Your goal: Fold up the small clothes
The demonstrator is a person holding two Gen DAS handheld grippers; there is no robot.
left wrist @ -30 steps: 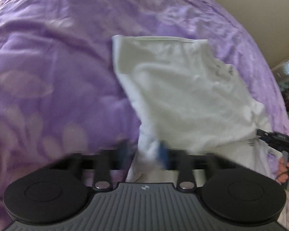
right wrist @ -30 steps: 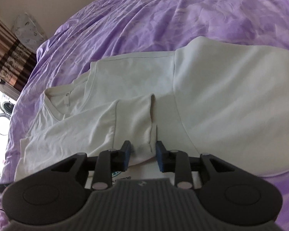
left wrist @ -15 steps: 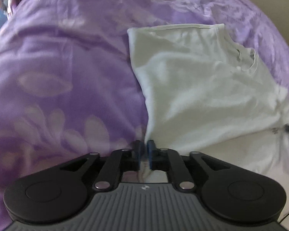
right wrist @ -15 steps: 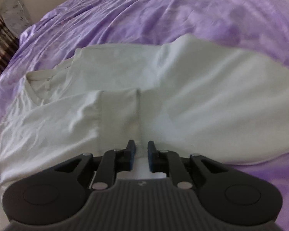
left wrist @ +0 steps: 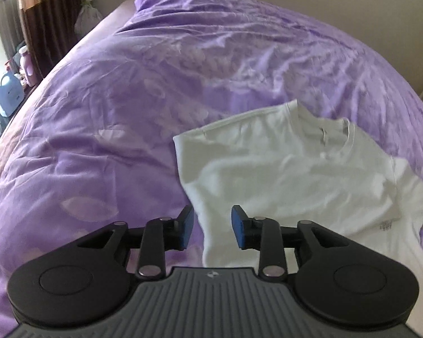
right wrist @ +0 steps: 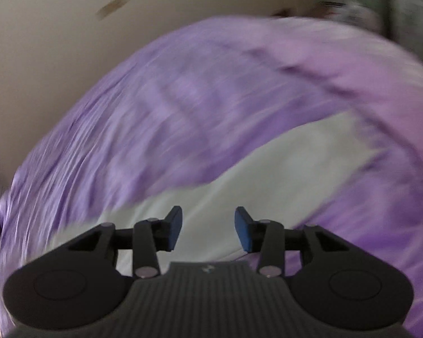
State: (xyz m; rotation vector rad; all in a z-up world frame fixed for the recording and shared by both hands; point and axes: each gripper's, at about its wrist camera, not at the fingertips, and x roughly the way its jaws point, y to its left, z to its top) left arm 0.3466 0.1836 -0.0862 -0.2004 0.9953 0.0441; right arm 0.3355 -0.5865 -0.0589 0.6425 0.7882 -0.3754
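A small white T-shirt (left wrist: 290, 180) lies partly folded on the purple bedspread (left wrist: 127, 112), collar toward the far right. My left gripper (left wrist: 211, 230) is open and empty, just above the shirt's near left edge. In the blurred right wrist view the shirt (right wrist: 268, 186) shows as a white band across the purple bedspread (right wrist: 183, 107). My right gripper (right wrist: 208, 228) is open and empty above that band.
The bed's left edge falls to a floor with a blue jug (left wrist: 8, 95), a pink bottle (left wrist: 25, 64) and a brown curtain (left wrist: 48, 14). A beige wall (right wrist: 42, 42) stands behind the bed.
Both grippers were shut on the shirt's edge half a second ago; both have let go, opened and pulled back. The right wrist view has swung away fast and is blurred.
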